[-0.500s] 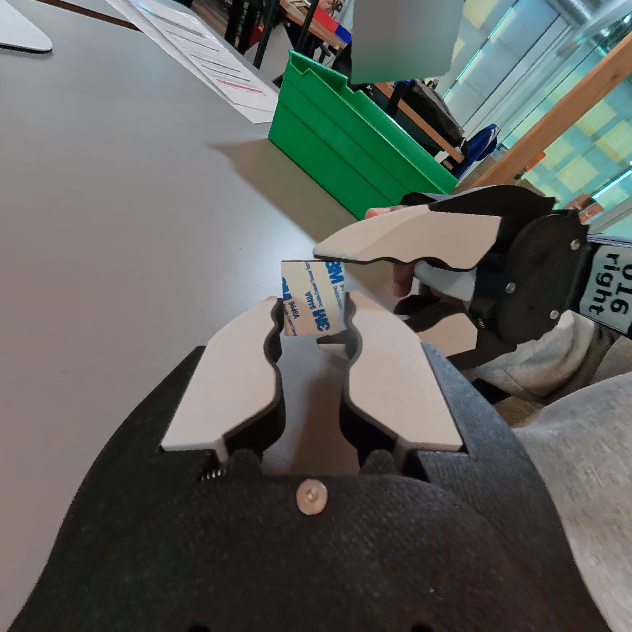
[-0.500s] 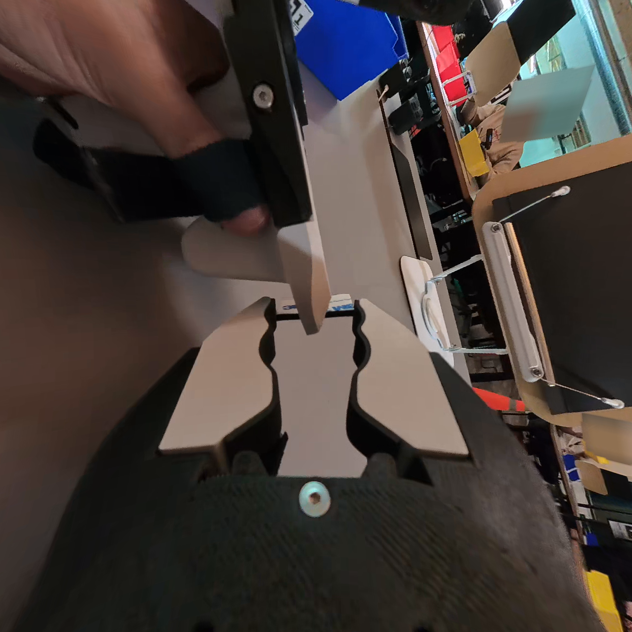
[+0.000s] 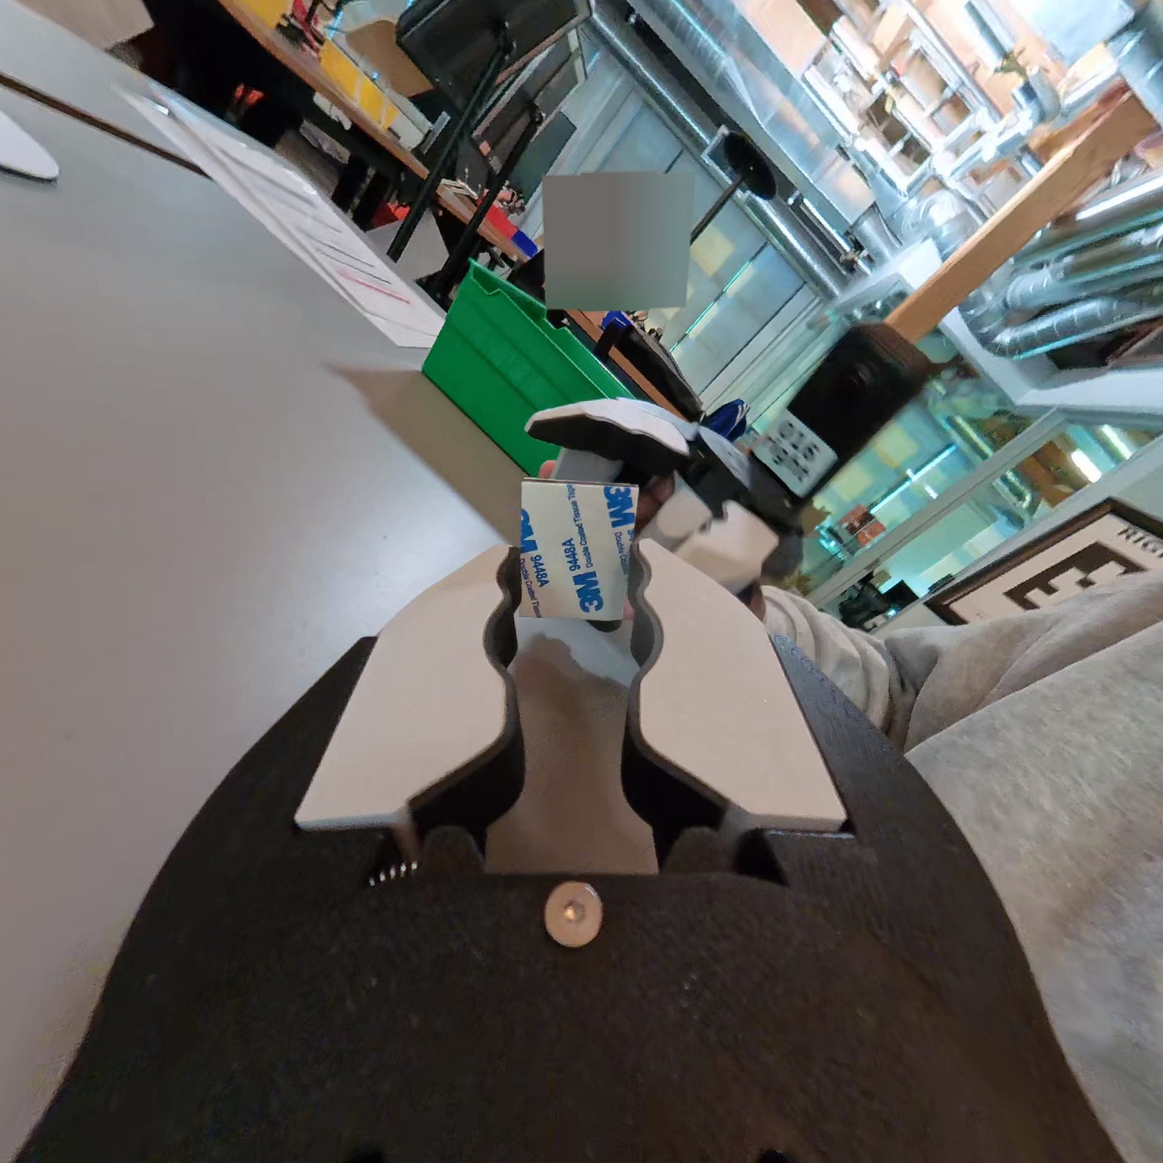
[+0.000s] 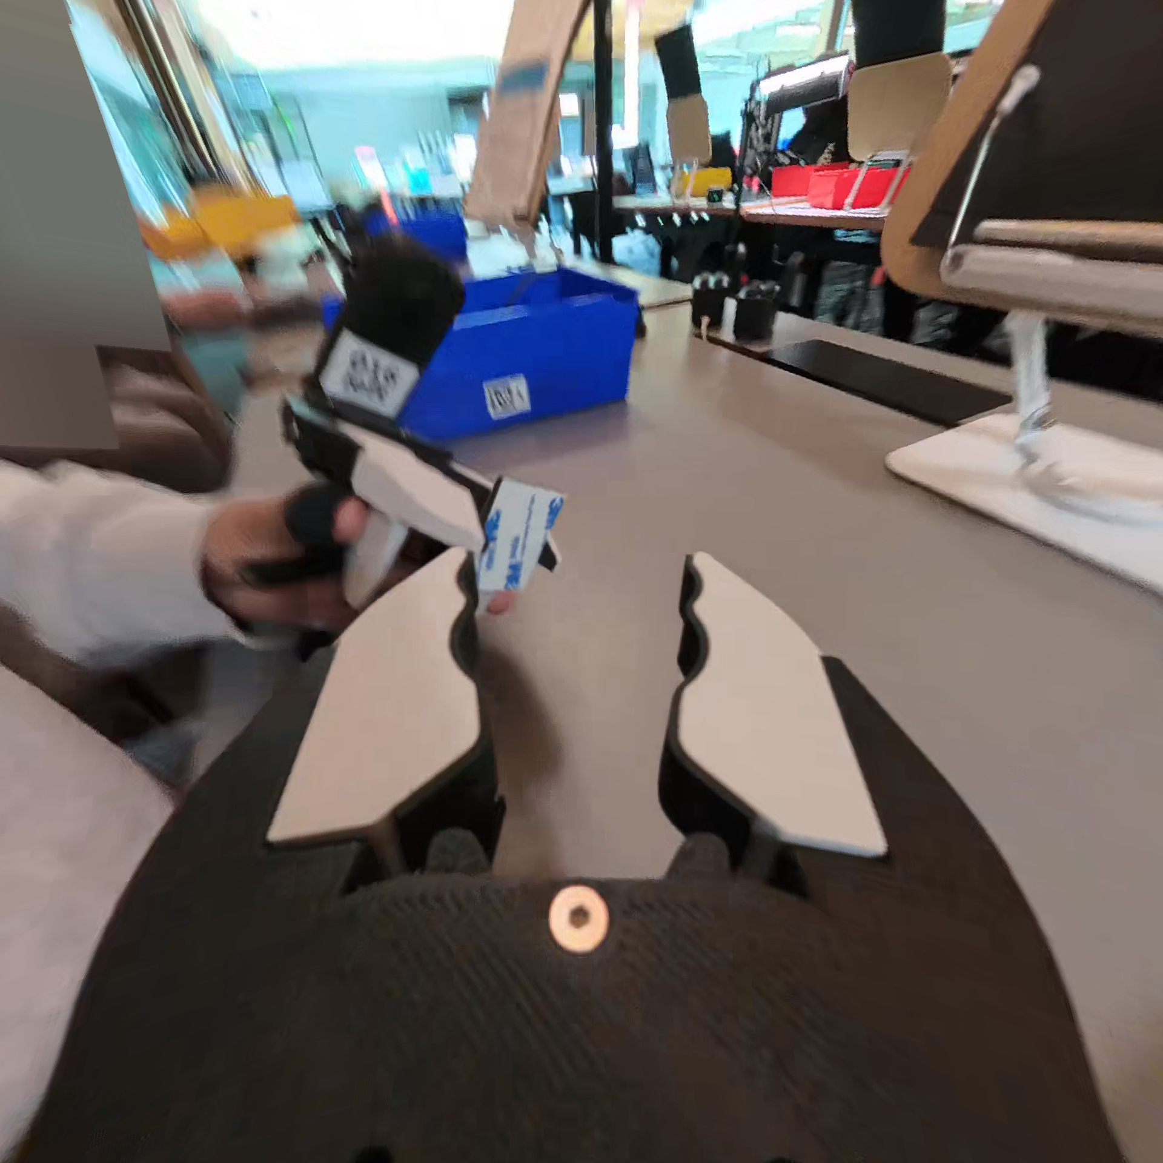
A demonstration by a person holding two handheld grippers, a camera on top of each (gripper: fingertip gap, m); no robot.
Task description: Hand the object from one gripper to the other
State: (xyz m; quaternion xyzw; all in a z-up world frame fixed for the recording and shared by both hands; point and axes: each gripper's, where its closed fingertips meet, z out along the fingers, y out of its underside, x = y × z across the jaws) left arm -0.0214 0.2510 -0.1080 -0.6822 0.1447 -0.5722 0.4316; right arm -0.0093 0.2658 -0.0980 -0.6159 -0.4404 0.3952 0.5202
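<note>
The object is a small white square pad with blue print (image 3: 566,516). My left gripper (image 3: 573,557) is shut on its lower part and holds it upright above the grey table (image 3: 157,440). The right gripper (image 3: 617,434) shows just behind and above the pad, apart from it. In the right wrist view my right gripper (image 4: 579,560) is open and empty. There the left gripper's fingers (image 4: 415,491) come in from the left with the pad (image 4: 516,541) at their tips, beside my left fingertip. A hand and a pale sleeve hold the left gripper.
A green bin (image 3: 503,371) and a printed sheet (image 3: 302,220) lie farther along the table. A blue bin (image 4: 535,359) stands beyond the left gripper. A white monitor stand base (image 4: 1007,466) and a black mat (image 4: 881,377) are at the right.
The right gripper has opened, let go of the pad and drawn back. The left gripper now holds the pad alone and has tilted upward.
</note>
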